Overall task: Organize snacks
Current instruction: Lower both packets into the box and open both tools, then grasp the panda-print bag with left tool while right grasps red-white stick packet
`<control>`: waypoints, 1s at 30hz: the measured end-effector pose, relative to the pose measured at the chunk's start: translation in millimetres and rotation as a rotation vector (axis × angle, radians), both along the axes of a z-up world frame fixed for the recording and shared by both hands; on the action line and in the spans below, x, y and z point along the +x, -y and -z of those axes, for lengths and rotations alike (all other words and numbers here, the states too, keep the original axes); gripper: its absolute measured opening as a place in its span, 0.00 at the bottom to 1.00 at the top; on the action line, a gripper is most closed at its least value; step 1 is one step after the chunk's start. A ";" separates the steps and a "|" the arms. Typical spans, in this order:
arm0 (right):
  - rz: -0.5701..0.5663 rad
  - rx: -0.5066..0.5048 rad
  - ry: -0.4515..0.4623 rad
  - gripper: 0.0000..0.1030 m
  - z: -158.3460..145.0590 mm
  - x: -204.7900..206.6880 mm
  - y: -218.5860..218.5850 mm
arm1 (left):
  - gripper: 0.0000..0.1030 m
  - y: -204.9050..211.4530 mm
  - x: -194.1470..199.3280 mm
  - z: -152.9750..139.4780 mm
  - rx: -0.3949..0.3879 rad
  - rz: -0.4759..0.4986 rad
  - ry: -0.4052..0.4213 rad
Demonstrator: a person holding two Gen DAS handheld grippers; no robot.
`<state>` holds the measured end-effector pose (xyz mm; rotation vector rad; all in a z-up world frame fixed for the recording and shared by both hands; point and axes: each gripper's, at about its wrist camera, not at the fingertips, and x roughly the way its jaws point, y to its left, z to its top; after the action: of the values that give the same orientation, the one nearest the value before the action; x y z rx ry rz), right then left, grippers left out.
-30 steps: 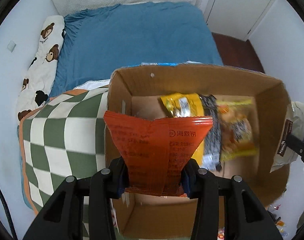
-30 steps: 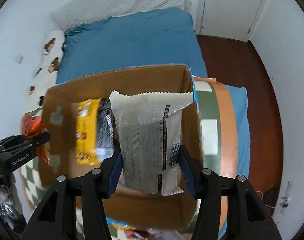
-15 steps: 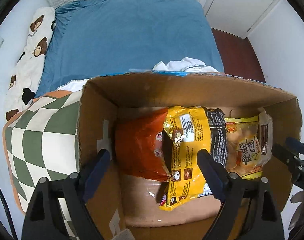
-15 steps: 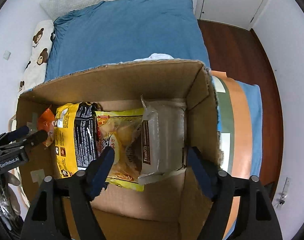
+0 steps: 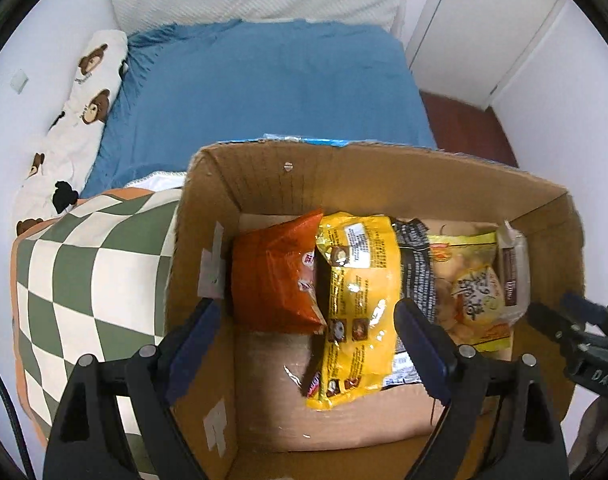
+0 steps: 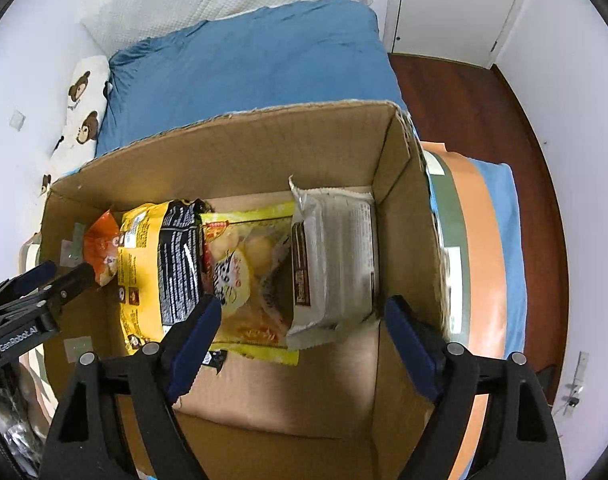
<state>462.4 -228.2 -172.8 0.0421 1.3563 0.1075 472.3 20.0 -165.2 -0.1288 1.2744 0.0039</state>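
Four snack packets are laid side by side in the cardboard box: orange packet left, grey packet right. The left gripper is spread and empty; the right gripper is being opened, nothing pinched. Whether more snacks remain cannot be told.

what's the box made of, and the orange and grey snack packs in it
Box: brown corrugated cardboard, matte, with a rough torn rim and tape patches. Orange pack: thin glossy plastic film, it seems, creased and catching light. Grey pack: a duller film, perhaps paper-look plastic, with a serrated sealed edge.
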 end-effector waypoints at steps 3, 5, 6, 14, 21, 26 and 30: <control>0.015 0.006 0.029 0.84 -4.2 -14.0 -3.9 | 0.86 8.2 -14.6 -13.3 0.026 0.012 0.054; 0.013 0.013 0.048 0.84 -9.0 -22.9 -5.7 | 0.86 14.0 -25.5 -22.5 0.040 0.025 0.087; 0.035 0.012 0.068 0.84 -12.1 -28.7 -6.8 | 0.86 16.9 -30.6 -26.3 0.043 0.028 0.099; 0.018 -0.006 0.188 0.91 -50.3 -76.4 -15.4 | 0.86 31.1 -78.5 -61.6 0.038 0.051 0.201; 0.002 -0.028 0.284 0.94 -84.1 -125.1 -18.4 | 0.86 34.3 -122.2 -91.0 0.038 0.043 0.275; -0.002 -0.031 0.366 0.95 -113.5 -160.6 -18.6 | 0.86 33.2 -152.9 -111.6 0.021 0.032 0.316; -0.005 0.002 0.391 0.95 -130.5 -184.9 -17.5 | 0.86 31.1 -176.0 -125.4 0.014 0.020 0.341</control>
<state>277.5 -210.7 -42.3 0.0177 0.9655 0.1142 296.3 -11.1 -39.7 -0.0990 0.9349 -0.0255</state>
